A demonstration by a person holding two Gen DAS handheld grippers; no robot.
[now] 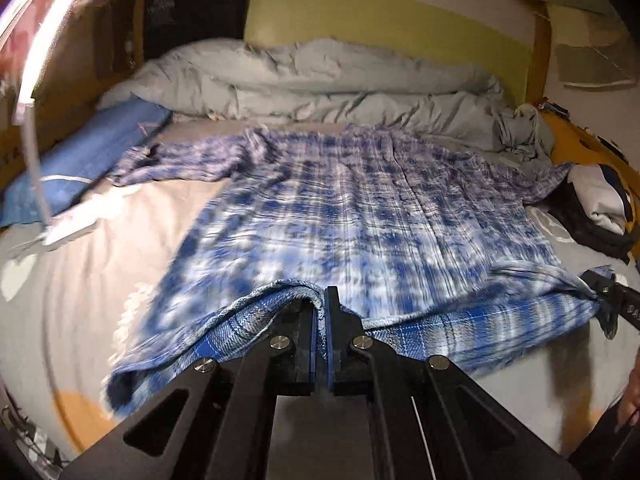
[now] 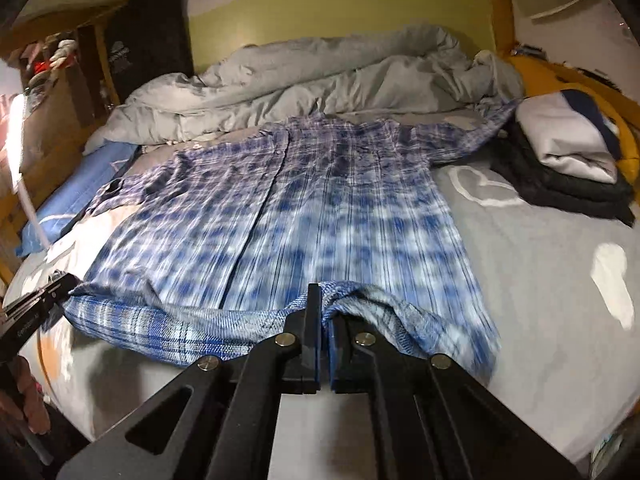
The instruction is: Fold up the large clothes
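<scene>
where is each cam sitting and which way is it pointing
Left wrist: on the left gripper, facing up the bed along the plaid shirt; jaws shut on its hem, right gripper at right edge.
Right wrist: on the right gripper, same heading; left gripper at left.
Shared: shirt, grey duvet, folded clothes.

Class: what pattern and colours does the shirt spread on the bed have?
Blue and white plaid shirt; clearest in right wrist view.

The shirt (image 2: 288, 208) lies spread on the bed (image 2: 540, 280), collar end far, hem near. The left gripper (image 1: 320, 300) grips the hem at its left part, the right gripper (image 2: 324, 300) at its right part. Behind the shirt lies the duvet (image 2: 320, 76); to its right, folded clothes (image 2: 568, 152); to its left, a pillow (image 1: 80, 168)
</scene>
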